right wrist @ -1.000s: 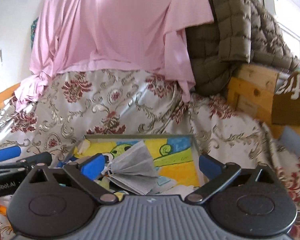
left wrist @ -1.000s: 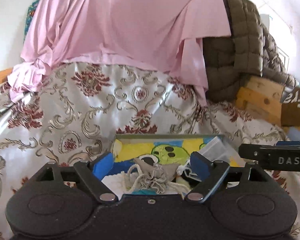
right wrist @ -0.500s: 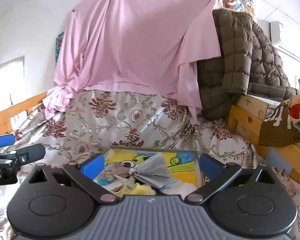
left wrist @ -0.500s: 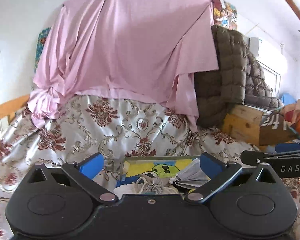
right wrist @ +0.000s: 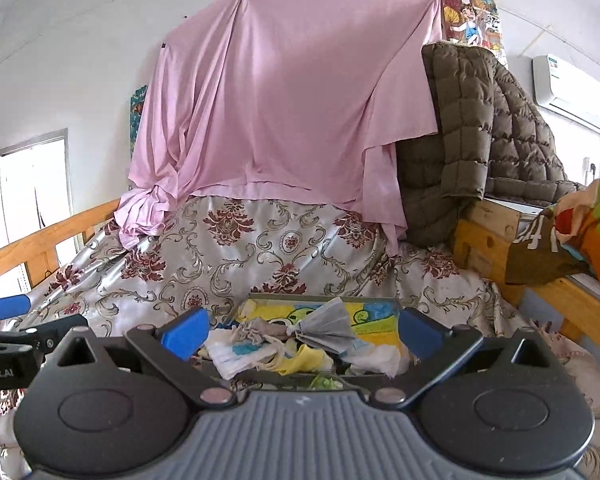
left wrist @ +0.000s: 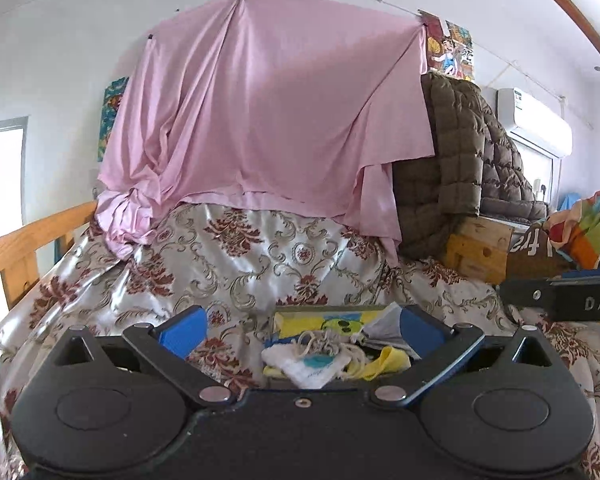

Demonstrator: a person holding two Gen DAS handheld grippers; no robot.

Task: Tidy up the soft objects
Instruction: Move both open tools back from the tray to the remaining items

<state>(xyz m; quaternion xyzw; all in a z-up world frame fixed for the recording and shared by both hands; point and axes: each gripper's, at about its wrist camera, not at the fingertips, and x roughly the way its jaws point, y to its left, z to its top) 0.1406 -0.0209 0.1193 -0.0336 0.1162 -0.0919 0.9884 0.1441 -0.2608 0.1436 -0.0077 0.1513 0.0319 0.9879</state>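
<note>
A shallow box (right wrist: 380, 300) with a yellow and blue cartoon lining sits on the floral bedspread; it also shows in the left wrist view (left wrist: 300, 312). In it lie a grey pleated face mask (right wrist: 330, 330), a white cloth (right wrist: 232, 356), a yellow cloth (right wrist: 304, 362) and a beige drawstring pouch (left wrist: 326, 340). My left gripper (left wrist: 300, 330) is open and empty, held back from the box. My right gripper (right wrist: 302, 332) is open and empty, also back from the box.
The floral bedspread (right wrist: 260, 248) covers the bed. A pink sheet (right wrist: 284, 100) hangs behind it, with a brown quilted jacket (right wrist: 480, 140) at the right. A wooden rail (right wrist: 32, 248) stands at the left and a wooden frame (right wrist: 492, 240) at the right.
Both grippers have drawn back and tilted up from the box. The left gripper has opened wider. The mask and the pouch lie in the box, now farther away.
</note>
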